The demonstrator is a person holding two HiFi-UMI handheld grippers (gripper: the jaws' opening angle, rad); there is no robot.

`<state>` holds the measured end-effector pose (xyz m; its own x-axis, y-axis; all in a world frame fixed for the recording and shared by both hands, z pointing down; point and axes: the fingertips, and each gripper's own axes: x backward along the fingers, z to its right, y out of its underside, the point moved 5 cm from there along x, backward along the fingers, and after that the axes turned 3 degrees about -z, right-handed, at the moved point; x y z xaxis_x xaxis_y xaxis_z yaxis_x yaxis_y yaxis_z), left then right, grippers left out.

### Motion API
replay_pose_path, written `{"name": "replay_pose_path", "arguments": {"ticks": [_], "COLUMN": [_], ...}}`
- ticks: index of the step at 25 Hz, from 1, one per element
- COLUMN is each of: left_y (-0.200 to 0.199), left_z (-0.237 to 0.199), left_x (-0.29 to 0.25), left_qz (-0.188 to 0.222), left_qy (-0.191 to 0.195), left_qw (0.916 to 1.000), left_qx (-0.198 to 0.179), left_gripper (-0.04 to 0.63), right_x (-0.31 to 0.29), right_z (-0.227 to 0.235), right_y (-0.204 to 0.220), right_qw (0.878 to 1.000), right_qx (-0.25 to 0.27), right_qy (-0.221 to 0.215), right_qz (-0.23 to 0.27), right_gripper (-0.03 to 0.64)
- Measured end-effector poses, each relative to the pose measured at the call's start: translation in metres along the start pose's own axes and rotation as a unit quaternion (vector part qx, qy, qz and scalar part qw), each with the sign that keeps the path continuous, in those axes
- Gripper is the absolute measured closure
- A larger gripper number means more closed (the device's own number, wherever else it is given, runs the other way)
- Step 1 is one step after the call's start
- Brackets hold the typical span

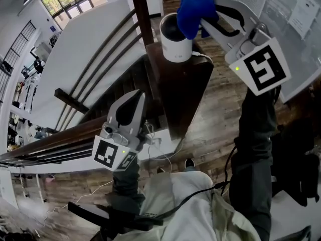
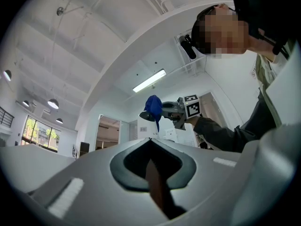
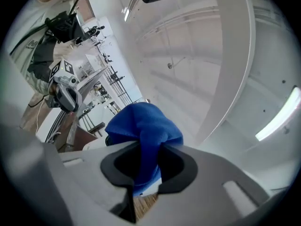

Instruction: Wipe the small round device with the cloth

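My left tool (image 1: 135, 97) is pinched shut on nothing, nearer to me than the small round device (image 1: 175, 46) on the dark desk (image 1: 188, 84). My right tool (image 1: 206, 18) squeezes the blue cloth (image 1: 192, 6) right at the device's top edge.

The cloth (image 1: 193, 9) pinched in the fingers (image 3: 216, 173) of my right gripper (image 3: 146, 154) is soft, matt blue fabric, while the fingers are smooth pale-grey plastic with matt black lining. The small round device (image 1: 175, 44) has a smooth white plastic shell, and its bench (image 1: 185, 84) is dark wood with a dull sheen.
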<state>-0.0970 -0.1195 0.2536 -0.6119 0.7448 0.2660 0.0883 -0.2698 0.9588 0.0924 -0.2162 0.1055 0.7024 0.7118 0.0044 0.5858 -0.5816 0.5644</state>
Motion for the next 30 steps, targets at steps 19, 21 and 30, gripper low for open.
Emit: {"name": "replay_pose_path", "arguments": {"ticks": [19,21,30], "left_y": [0.010,0.009,0.009], "left_z": [0.001,0.003,-0.003], "left_x": [0.002,0.003,0.013], "left_qz": [-0.005,-0.006,-0.003], "left_qy": [0.012,0.016,0.012], "left_qw": [0.9998,0.9997,0.9997], "left_qx": [0.015,0.016,0.021], "left_gripper": [0.597,0.597,0.597], "right_x": [0.015,0.014,-0.047], "right_z": [-0.051,-0.029,-0.008], "right_y": [0.020,0.008,-0.046], "right_qw": [0.994,0.997,0.983], "right_qx": [0.070,0.049,0.087], "right_qy": [-0.058,-0.033,-0.129], "right_qz": [-0.065,-0.051,-0.099], "right_gripper": [0.538,0.538,0.538]}}
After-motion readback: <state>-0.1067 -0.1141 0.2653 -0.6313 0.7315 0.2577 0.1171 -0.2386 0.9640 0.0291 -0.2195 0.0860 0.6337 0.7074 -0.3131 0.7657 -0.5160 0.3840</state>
